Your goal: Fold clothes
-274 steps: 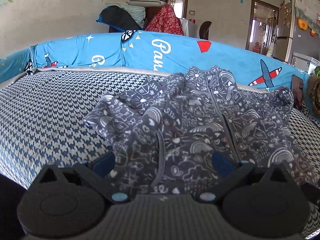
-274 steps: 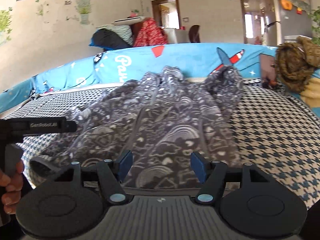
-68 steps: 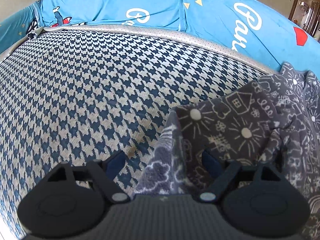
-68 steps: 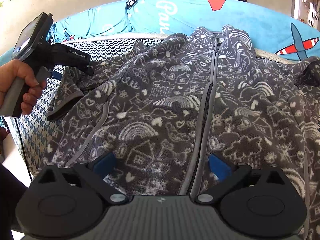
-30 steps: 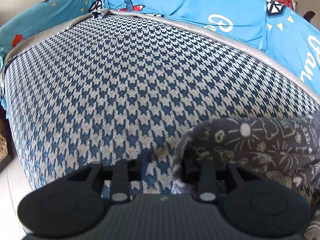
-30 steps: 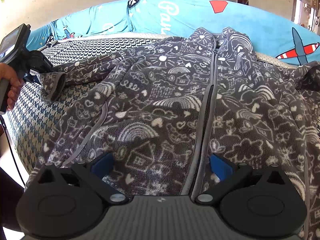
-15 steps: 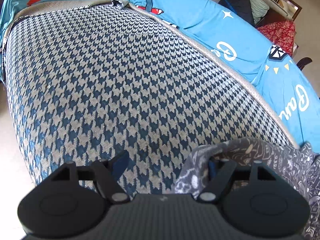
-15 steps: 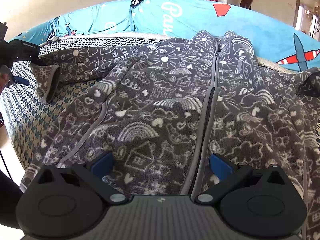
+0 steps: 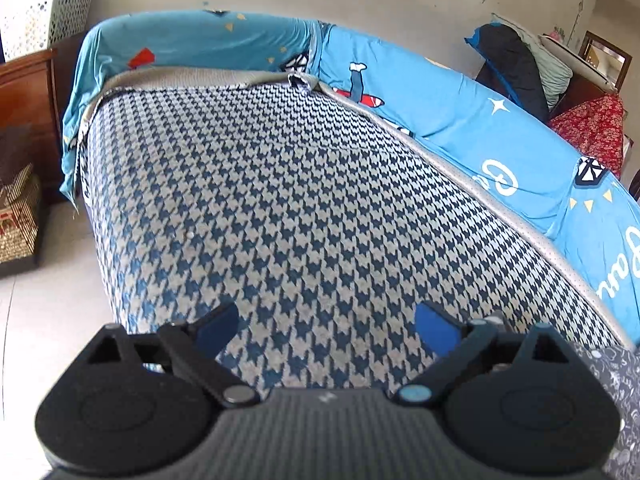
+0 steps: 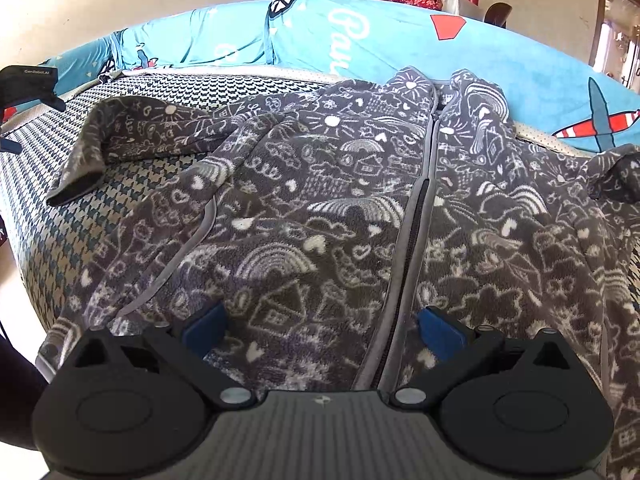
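A dark grey fleece jacket with white doodle print lies zip-up on the houndstooth sofa seat. Its left sleeve is stretched out leftward, cuff resting on the seat. My right gripper is open, hovering over the jacket's hem beside the zip, holding nothing. My left gripper has its jaws opening wide over bare seat with nothing between them. Only the jacket's edge shows at the lower right of the left wrist view. In the right wrist view the left gripper's body sits at the far left, beyond the cuff.
A blue printed cover drapes the sofa back and arm. The seat's left end drops to pale floor. A white laundry basket stands on a wooden cabinet. Clothes are piled behind the sofa.
My left gripper let go of the sleeve cuff, spread its jaws and drew away to the left. The sleeve now lies stretched on the seat. The right gripper stayed put.
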{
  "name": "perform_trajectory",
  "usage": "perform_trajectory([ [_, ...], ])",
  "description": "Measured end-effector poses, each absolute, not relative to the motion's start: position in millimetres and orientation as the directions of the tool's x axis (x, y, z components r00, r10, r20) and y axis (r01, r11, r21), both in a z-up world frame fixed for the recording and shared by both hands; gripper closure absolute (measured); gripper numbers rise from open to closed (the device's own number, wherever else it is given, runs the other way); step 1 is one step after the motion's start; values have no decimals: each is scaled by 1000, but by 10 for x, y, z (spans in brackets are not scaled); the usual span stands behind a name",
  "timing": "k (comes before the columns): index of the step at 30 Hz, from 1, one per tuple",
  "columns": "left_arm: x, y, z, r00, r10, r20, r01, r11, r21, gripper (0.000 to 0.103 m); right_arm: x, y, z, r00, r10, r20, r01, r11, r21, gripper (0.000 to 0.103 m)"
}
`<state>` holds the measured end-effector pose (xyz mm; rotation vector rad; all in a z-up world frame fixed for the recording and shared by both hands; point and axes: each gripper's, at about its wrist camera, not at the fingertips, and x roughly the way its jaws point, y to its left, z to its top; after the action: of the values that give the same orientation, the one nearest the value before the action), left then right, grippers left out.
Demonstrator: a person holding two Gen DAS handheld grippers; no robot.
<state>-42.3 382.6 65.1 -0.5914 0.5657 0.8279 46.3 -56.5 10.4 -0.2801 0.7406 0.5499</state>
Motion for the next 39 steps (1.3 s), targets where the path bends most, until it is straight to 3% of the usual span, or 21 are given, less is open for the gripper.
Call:
perform_trajectory([
  [4, -392, 3689, 616, 617, 366, -697, -717, 627, -305, 8, 454, -568, 107, 607, 371, -703, -565, 823, -54, 0],
  [14, -103, 2974, 497, 607, 248, -755, -498, 859, -119, 5, 436, -573, 112, 609, 365, -705, -566, 822, -63, 0],
  [28, 248, 2626, 41, 472, 336, -815, -331, 924, 190, 5, 423, -582, 109, 607, 359, -709, -565, 822, -68, 0],
  [33, 285, 2679, 49, 494, 312, -812, -354, 925, 141, 24, 425, -582, 110, 608, 360, -707, -565, 822, -67, 0],
  [35, 284, 2705, 58, 501, 308, -809, -364, 923, 126, 41, 417, -583, 109, 609, 360, -707, -565, 823, -67, 0],
  [39, 269, 2749, 90, 506, 318, -801, -381, 916, 123, 57, 420, -581, 105, 610, 360, -706, -565, 823, -69, 0],
])
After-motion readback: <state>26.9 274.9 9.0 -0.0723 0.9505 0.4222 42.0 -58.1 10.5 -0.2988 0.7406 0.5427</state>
